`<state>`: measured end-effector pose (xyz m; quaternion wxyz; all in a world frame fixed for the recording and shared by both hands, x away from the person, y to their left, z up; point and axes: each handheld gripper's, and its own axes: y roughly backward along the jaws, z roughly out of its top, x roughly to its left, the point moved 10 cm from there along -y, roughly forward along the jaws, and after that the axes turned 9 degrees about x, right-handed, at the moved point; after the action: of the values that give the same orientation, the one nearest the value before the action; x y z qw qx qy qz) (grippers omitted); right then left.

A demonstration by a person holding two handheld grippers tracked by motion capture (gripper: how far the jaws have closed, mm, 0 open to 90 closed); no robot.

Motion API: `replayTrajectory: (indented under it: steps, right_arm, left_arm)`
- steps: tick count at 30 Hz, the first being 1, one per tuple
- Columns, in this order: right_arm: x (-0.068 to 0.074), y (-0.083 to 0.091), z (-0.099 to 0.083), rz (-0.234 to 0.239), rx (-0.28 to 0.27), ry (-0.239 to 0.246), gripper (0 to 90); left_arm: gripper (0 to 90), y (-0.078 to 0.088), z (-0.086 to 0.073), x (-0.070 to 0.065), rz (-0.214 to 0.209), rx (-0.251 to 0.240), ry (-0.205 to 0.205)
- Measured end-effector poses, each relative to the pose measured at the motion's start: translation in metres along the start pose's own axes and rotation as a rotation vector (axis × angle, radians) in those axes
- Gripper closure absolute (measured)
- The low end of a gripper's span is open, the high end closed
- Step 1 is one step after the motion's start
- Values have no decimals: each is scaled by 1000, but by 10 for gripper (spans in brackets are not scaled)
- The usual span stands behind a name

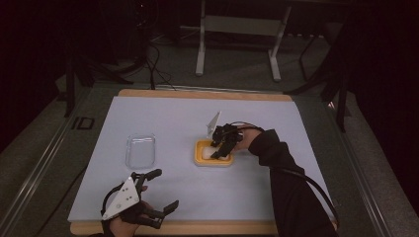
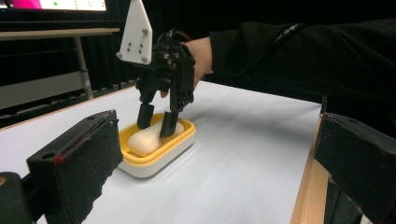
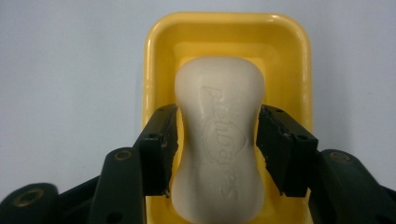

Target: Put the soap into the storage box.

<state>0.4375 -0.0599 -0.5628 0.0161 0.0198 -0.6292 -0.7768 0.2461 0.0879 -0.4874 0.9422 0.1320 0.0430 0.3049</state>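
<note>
My right claw (image 3: 217, 149) is down in the yellow soap dish (image 3: 156, 60), jaws on either side of the white soap bar (image 3: 219, 140) at its narrow waist. Both pads sit right at the bar's sides; looks like contact, but can't tell if it's a firm pinch. The bar lies flat in the dish, embossed lettering up. From the left claw view, the right claw (image 2: 156, 121) points down into the dish (image 2: 159, 149), w/ the soap (image 2: 142, 140) between its jaws. The dish sits near mid-bench on the pale sheet (image 1: 188, 123).

My left claw (image 1: 160, 190) hangs at the near-left edge of the bench, jaws spread wide, nothing between them. A clear plastic lid (image 1: 140, 150) lies flat on the sheet, left of the dish and well apart from it.
</note>
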Motion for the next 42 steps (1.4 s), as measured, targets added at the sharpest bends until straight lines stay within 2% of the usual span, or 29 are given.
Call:
replayTrajectory:
  steps: [7, 11, 12, 13, 14, 15, 19, 22, 24, 27, 34, 42]
  right_arm:
    - [3, 18, 0, -12, -1, -7, 474]
    - [1, 25, -7, -47, 21, -21, 476]
    - [1, 28, -9, -47, 23, -47, 475]
    - [1, 30, -10, -28, 24, -76, 472]
    - [1, 33, -11, -33, 22, -95, 444]
    - [2, 36, -12, -30, 22, -110, 379]
    - [-2, 44, -17, -75, 7, -185, 240]
    - [-2, 47, -21, -73, 3, -238, 173]
    - [-2, 49, -25, -89, -1, -253, 126]
    - [-4, 51, -30, -108, -10, -308, 121]
    - [1, 53, -42, -162, -26, -355, 123]
    - [7, 53, -59, -213, -97, -478, 141]
  left_arm:
    - [12, 0, 0, 0, 2, 1, -2]
    - [12, 0, 0, 1, 3, 3, -2]
    - [12, 0, 0, 0, 3, 2, -2]
    - [12, 0, 0, 1, 4, 3, -2]
    - [12, 0, 0, 0, 3, 3, -2]
    - [12, 0, 0, 0, 4, 3, -3]
    - [11, -1, -1, 1, 5, 7, -5]
    - [12, -1, -1, 1, 6, 7, -4]
    - [12, -1, -1, 0, 5, 9, -4]
    - [12, -2, -1, 0, 5, 10, -4]
    - [12, -2, -1, 0, 7, 9, -1]
    - [11, -2, -1, 0, 8, 10, 1]
